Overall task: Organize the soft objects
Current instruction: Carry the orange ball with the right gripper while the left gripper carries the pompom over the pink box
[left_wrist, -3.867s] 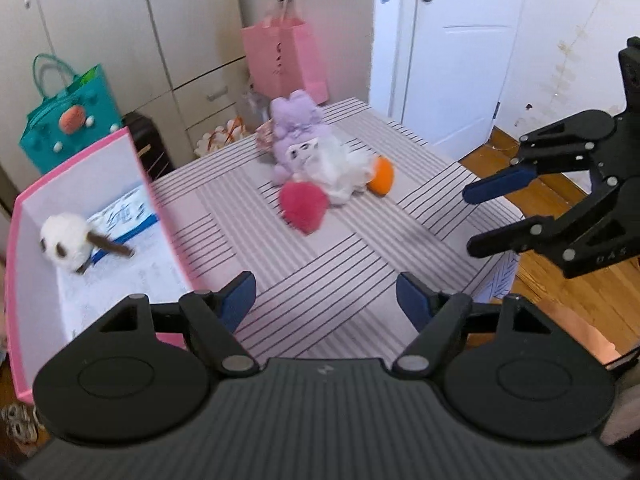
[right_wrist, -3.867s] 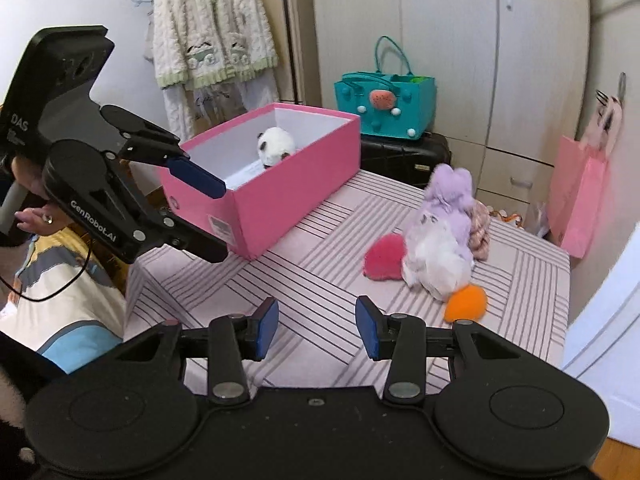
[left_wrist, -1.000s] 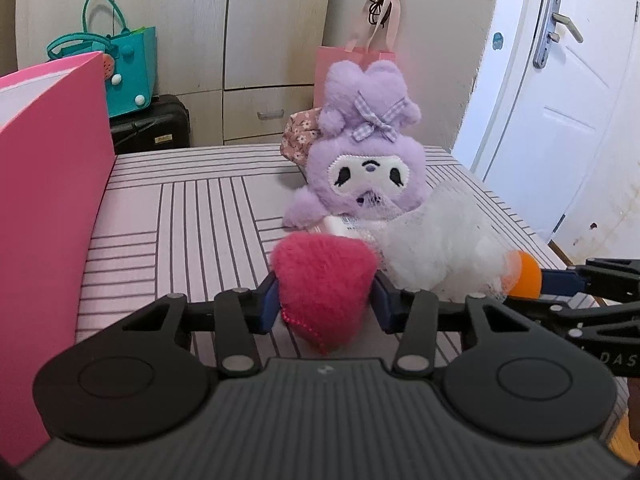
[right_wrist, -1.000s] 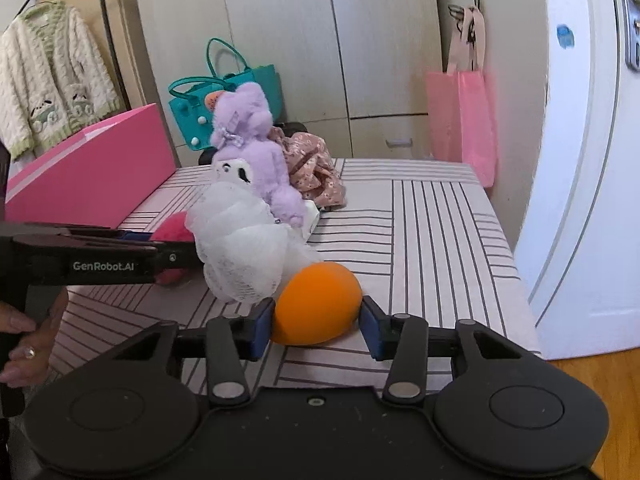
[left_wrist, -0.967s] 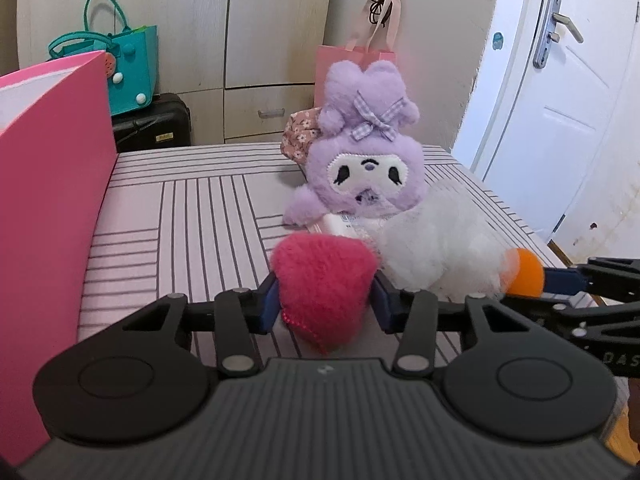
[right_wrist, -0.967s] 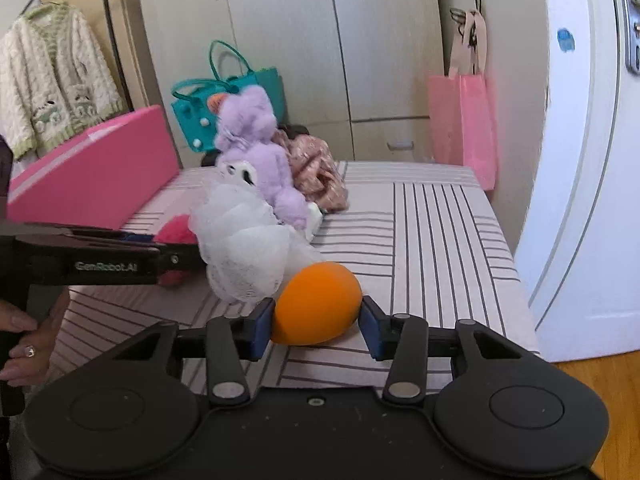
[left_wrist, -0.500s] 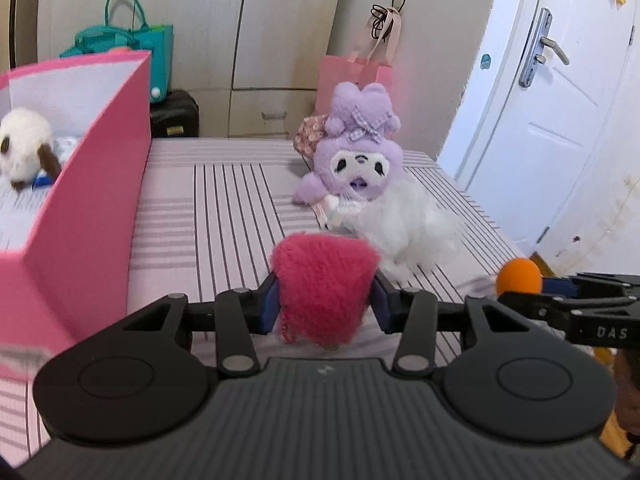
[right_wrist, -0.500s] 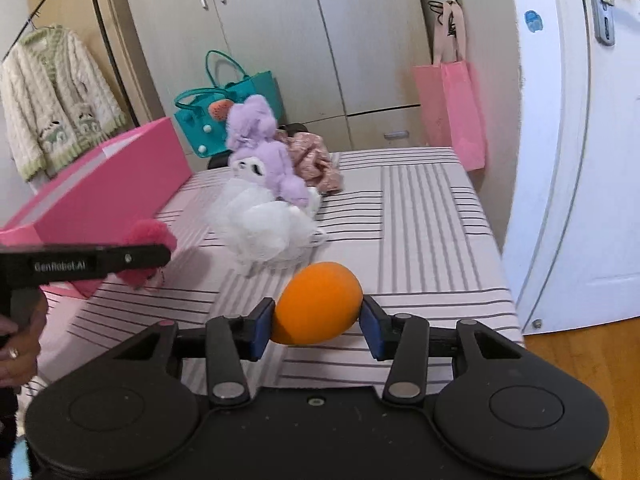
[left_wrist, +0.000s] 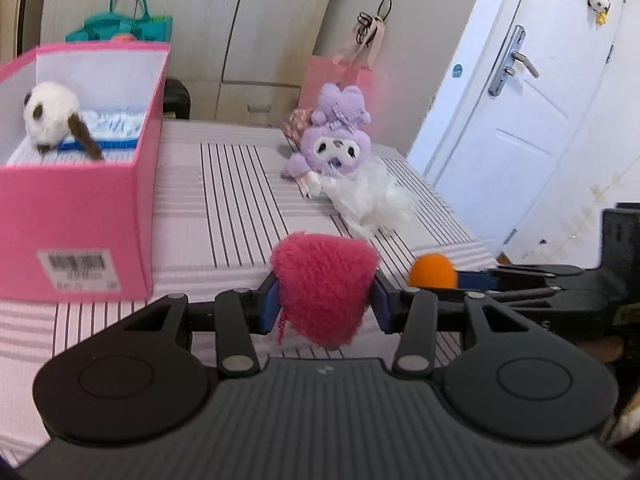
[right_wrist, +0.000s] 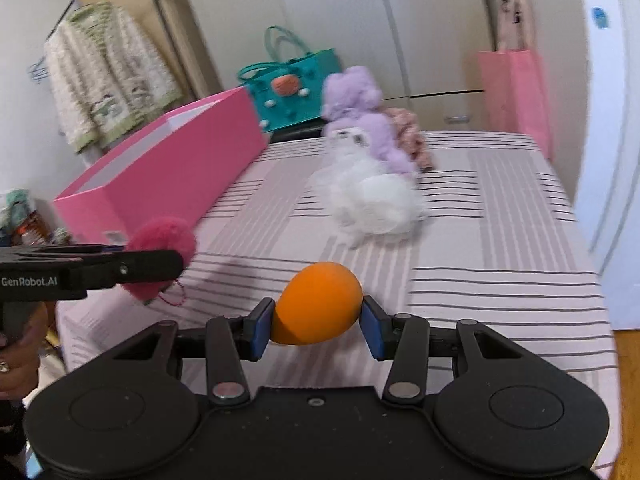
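Striped table (left_wrist: 240, 184) below — left gripper (left_wrist: 325, 305) clamping pink plush (left_wrist: 325, 292), right gripper (right_wrist: 317, 325) pinching orange ball (right_wrist: 318, 303); might squirt out if squeezed unevenly.

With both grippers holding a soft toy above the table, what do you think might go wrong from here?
1. The orange ball is smooth and rounded, pinched only at its sides by the right gripper; it might squirt out and roll off the striped table.
2. The left gripper squeezes only the pink pompom's fluff, so it may slip.
3. The grippers sit close together and could collide heading for the pink box.
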{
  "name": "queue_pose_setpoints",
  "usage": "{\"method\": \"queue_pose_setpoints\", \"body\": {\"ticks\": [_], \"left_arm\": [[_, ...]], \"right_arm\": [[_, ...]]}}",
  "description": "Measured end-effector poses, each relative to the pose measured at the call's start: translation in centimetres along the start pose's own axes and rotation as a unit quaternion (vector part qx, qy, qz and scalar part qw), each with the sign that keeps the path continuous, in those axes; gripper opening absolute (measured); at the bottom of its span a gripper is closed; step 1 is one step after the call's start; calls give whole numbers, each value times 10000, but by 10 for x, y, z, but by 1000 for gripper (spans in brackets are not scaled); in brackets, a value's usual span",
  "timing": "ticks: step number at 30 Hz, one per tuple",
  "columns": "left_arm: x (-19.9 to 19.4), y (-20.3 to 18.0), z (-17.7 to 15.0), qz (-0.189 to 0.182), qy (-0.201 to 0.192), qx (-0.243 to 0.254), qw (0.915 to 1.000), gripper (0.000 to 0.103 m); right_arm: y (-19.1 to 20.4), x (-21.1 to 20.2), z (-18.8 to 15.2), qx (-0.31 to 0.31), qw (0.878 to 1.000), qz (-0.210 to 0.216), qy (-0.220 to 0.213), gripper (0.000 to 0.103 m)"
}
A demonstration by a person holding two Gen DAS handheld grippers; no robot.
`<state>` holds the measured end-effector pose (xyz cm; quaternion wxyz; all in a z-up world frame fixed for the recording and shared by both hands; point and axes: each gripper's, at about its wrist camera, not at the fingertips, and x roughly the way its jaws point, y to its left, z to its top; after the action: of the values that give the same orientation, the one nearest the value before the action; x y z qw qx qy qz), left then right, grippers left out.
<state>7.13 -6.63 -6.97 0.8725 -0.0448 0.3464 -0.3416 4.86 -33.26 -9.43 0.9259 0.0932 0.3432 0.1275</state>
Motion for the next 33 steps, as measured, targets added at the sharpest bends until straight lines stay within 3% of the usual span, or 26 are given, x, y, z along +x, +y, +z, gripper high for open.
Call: {"method": "queue_pose_setpoints", "body": {"ticks": [4, 12, 19, 25, 33], "left_arm": [[-15, 10, -6, -233, 186, -257, 9992, 45], [-50, 27, -4, 0, 286, -46, 9996, 45], [-85, 45, 18, 186, -43, 343, 9992, 45], [-109, 63, 49, 580, -362, 728, 9950, 45], [-105, 92, 86, 657, -337, 905, 9932, 45]], "right_arm": [[19, 6, 0, -213, 9993, 253, 162, 52], [57, 16, 8, -463, 9955, 772, 301, 52], [83, 20, 28, -591, 9900, 1245, 303, 52], [105, 19, 55, -810, 9876, 1331, 207, 52], [138, 30, 100, -1461, 9838, 1038, -20, 52]]}}
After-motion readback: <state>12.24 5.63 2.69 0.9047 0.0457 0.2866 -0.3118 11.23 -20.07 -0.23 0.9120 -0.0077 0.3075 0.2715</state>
